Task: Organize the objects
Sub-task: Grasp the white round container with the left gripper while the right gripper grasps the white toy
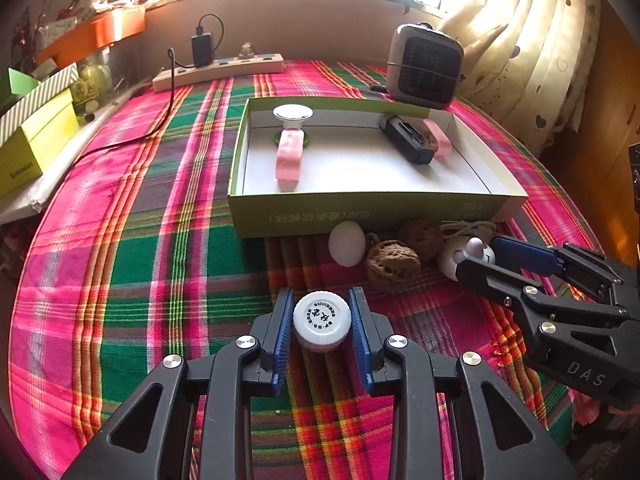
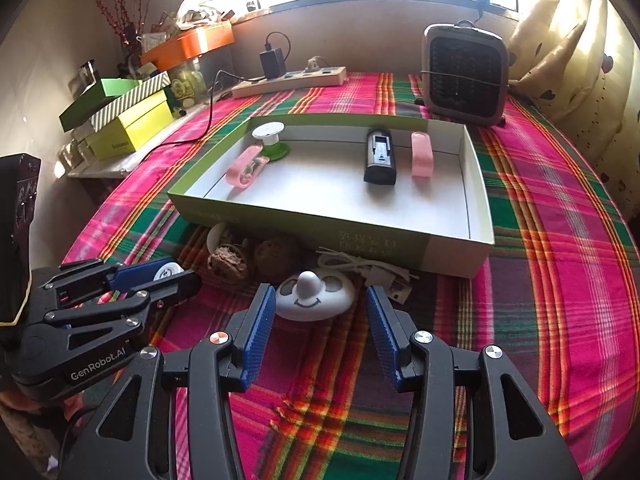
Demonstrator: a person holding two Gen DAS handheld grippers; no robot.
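Four things are seen inside the shallow green box (image 1: 372,216) at the centre of the left wrist view, taken from left to right: a white spool on a green base (image 1: 293,114) in the far left corner, a pink clip (image 1: 289,158) lying just in front of it, a black rectangular device (image 1: 406,140) toward the right, and a second pink clip (image 1: 438,136) close against that device's far side. The box's white floor is otherwise bare, and the box is set on a pink and green plaid cloth (image 1: 120,264). Outside the box, along its near wall, a white egg-shaped object (image 1: 347,249), two brown walnuts (image 1: 393,264), a coiled white cable (image 1: 468,226) and a white smiley-faced gadget (image 2: 316,294) are lined up. At the lower centre of the left wrist view, a small white-capped bottle (image 1: 322,320) is gripped by the left gripper (image 1: 322,322), its blue pads pressed on either side of the cap. At the lower centre of the right wrist view, the right gripper (image 2: 320,320) is held with its jaws apart, nothing between the pads, and the smiley gadget lies just beyond its tips. At the upper left, stacked yellow and green boxes (image 2: 132,128) are seen, their contents hidden; a power strip (image 1: 218,70) is seen behind the box and a grey heater (image 1: 424,66) at the upper right.
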